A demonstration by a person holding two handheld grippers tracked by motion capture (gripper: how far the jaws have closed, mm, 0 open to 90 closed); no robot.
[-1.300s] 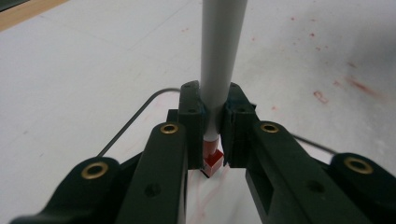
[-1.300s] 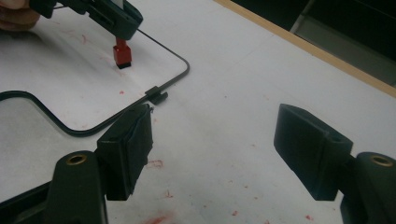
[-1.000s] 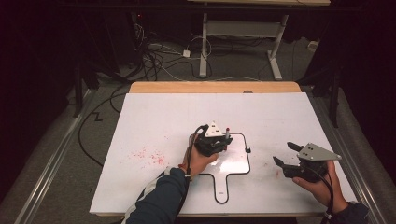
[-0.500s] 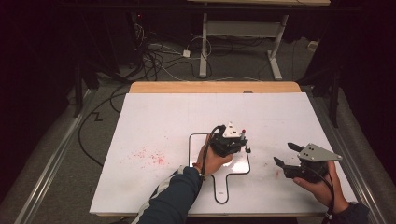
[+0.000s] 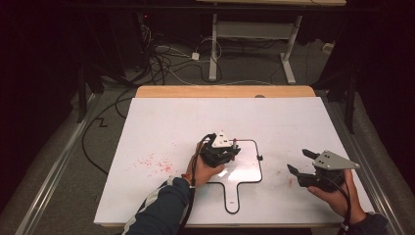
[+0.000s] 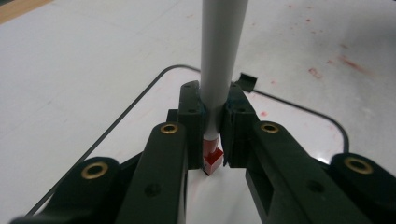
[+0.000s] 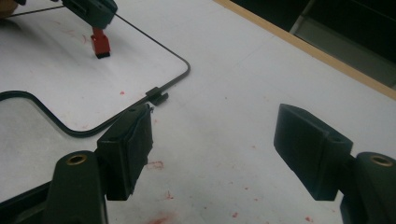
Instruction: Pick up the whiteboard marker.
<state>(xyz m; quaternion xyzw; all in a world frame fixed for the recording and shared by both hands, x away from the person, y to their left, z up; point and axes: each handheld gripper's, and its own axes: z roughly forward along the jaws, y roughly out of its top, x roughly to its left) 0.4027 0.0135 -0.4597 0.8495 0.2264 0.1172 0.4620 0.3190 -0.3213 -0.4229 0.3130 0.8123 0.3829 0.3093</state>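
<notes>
Left tool [image 5: 230, 151] clenched on a grey marker [image 6: 223, 60], pads pressed to both sides of the barrel; marker upright, red tip [image 6: 212, 161] down and touching, or all but touching, the small whiteboard [image 5: 244, 169]. Same red tip seen from the right gripper view near that picture's top left, set down on the board's white face [image 7: 100, 45]. Whiteboard flat on the worktop [image 5: 161, 127], black-rimmed with rounded corners, handle stub pointing to the near edge; lying right of centre, closer to the near edge than the far one. Small black clip [image 7: 157, 96] on the board's rim at its right side. Left hand [image 5: 203, 169] over the board's left part, sleeve coming in from the near edge. Right tool [image 5: 299, 161] released, jaws spread wide with nothing between them, held just above the worktop toward the near right corner, well apart from the marker and just right of the board's rim. Red smears [image 5: 156, 164] on the worktop left of the board, toward the near left; finer red specks [image 7: 156, 164] also under the right tool. Wooden strip [image 5: 225, 91] along the far edge.
</notes>
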